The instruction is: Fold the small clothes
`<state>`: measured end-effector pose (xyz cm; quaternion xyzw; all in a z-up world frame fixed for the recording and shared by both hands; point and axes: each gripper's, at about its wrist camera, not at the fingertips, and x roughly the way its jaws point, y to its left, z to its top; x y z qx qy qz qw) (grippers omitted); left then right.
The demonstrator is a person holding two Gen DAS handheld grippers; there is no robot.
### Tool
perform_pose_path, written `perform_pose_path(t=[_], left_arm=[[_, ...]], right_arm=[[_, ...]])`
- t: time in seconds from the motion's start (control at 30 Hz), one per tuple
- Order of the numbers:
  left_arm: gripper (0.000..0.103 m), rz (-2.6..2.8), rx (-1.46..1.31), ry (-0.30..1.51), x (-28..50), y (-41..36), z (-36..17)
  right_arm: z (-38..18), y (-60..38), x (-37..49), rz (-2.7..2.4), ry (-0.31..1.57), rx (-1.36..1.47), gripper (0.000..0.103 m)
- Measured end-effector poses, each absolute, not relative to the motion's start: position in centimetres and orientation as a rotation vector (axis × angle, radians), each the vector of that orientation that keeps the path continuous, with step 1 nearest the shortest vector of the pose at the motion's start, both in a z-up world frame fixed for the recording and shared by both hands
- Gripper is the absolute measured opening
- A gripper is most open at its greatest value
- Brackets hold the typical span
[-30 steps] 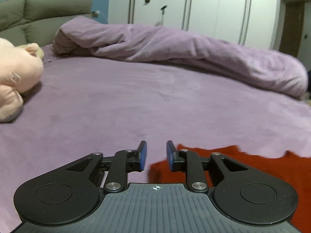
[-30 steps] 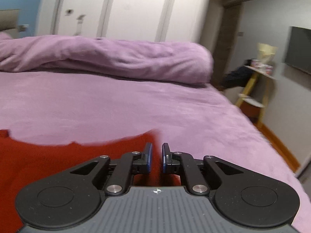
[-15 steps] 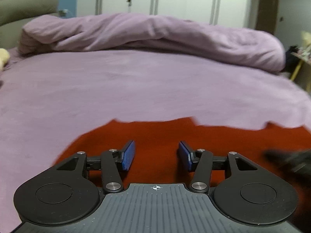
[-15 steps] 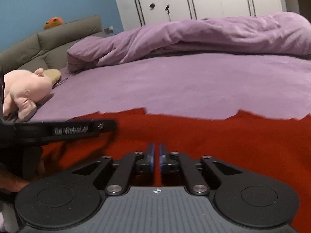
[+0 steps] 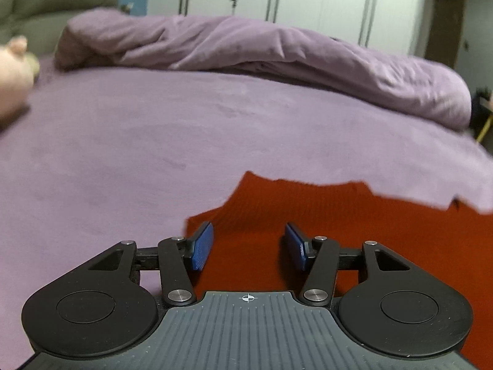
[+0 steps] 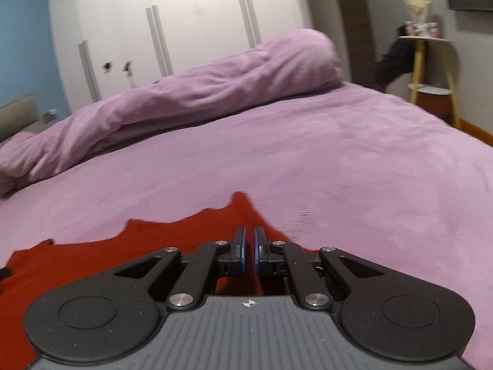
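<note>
Early in folding: red knit garment (image 5: 354, 234) lower frame on purple bedspread (image 5: 215, 129), left gripper (image 5: 248, 245) jaws opening over it, right gripper (image 6: 249, 251) pressed together, grip on cloth unclear.

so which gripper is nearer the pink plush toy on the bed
Left. The left gripper, fingers opening, is over the red knit garment's left edge, with the pink plush toy off to its left; the right gripper pinches the garment's opposite corner.
</note>
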<state>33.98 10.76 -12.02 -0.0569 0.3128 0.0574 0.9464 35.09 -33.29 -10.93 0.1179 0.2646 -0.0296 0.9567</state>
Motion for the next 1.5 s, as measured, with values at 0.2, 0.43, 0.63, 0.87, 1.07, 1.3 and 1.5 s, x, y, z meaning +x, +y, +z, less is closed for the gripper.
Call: perform_pose_path(t=[0.2, 0.43, 0.63, 0.87, 1.07, 1.3, 1.5], left_arm=[[0.062, 0.265, -0.051, 0.659, 28.8, 14.3, -10.7], [0.062, 0.122, -0.281, 0.718, 19.1, 16.4, -8.7], [0.059, -0.110, -0.603, 0.807, 17.3, 16.1, -10.0], [0.054, -0.127, -0.807, 0.845, 22.1, 16.4, -12.6], [0.031, -0.090, -1.103, 0.790, 23.8, 18.5, -15.6], [0.025, -0.088, -1.104, 0.759, 24.7, 18.9, -15.4], [0.024, -0.096, -1.062, 0.750, 24.3, 18.7, -15.3]], right_arm=[[-9.6, -33.1, 34.0, -0.292, 0.590, 0.104, 0.013], [-6.4, -30.8, 24.7, -0.114, 0.550, 0.129, 0.013], [-6.1, -23.3, 21.0, 0.134, 0.582, 0.096, 0.013], [-6.0, -16.1, 20.5, 0.273, 0.634, 0.072, 0.012], [-6.2, -13.8, 20.9, 0.284, 0.662, 0.059, 0.012], [-7.2, -9.9, 22.4, 0.355, 0.653, 0.038, 0.012], [-8.2, -7.8, 23.4, 0.347, 0.671, -0.017, 0.012]])
